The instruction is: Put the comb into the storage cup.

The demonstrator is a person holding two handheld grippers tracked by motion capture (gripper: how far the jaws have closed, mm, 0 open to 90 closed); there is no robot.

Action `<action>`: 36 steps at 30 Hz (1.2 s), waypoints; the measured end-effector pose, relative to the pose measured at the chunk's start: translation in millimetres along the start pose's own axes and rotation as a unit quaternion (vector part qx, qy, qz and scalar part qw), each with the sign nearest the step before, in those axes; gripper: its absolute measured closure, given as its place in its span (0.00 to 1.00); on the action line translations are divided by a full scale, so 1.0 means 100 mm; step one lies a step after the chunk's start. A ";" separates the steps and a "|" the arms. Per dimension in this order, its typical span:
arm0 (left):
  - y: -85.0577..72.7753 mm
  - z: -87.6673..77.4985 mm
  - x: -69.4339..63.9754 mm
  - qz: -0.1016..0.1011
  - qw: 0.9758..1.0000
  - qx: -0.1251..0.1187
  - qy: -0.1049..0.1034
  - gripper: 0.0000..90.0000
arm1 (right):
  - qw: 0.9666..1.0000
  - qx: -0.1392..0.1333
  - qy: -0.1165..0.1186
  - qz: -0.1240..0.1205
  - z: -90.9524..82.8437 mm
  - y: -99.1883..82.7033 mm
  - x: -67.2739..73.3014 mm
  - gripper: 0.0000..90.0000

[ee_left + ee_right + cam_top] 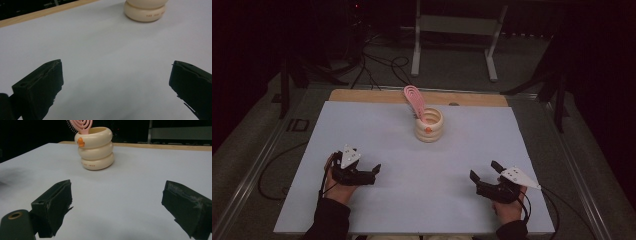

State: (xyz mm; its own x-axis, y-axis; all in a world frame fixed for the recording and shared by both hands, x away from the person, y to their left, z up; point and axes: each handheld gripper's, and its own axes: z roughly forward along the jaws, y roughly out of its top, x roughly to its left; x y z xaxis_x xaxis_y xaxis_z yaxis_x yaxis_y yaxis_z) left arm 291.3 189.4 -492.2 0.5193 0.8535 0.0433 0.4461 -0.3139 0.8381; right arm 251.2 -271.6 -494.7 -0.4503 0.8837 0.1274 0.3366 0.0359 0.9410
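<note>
Well beyond both grippers' spread jaws stands the cream holder (429,126).

The high view looks forward and down over the whole white table (412,200) from the person's side. Each gripper view sits low, close above the tabletop, facing across it between its own two jaws. All three views share the cream ribbed holder (429,126) (145,10) (96,148) toward the far edge.
</note>
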 end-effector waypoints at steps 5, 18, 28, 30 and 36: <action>-0.08 -0.06 0.02 -0.002 1.000 -0.003 0.002 0.00 | 1.000 -0.002 0.000 0.000 0.00 0.00 0.00 0.10; -0.24 -0.17 0.09 -0.012 1.000 -0.003 0.006 0.00 | 1.000 -0.006 -0.002 0.000 -0.02 0.01 -0.02 0.10; -0.30 -0.23 0.11 -0.014 1.000 -0.012 0.004 0.00 | 1.000 -0.006 -0.004 -0.013 -0.03 0.02 0.00 0.10; -0.31 -0.25 0.12 -0.017 1.000 -0.015 0.004 0.00 | 1.000 -0.006 -0.002 -0.013 -0.03 0.02 0.00 0.10; -0.34 -0.32 0.16 -0.028 0.999 -0.023 0.011 0.00 | 1.000 -0.006 -0.003 -0.016 -0.04 0.02 -0.01 0.10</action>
State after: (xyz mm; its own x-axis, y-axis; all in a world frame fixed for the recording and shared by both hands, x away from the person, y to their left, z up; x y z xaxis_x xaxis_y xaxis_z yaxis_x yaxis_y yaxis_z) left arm 261.1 227.3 -502.5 0.4786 0.8780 0.0067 0.4403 -0.2466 0.8633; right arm 249.2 -273.9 -491.5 -0.4555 0.8851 0.0958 0.3131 0.0585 0.9479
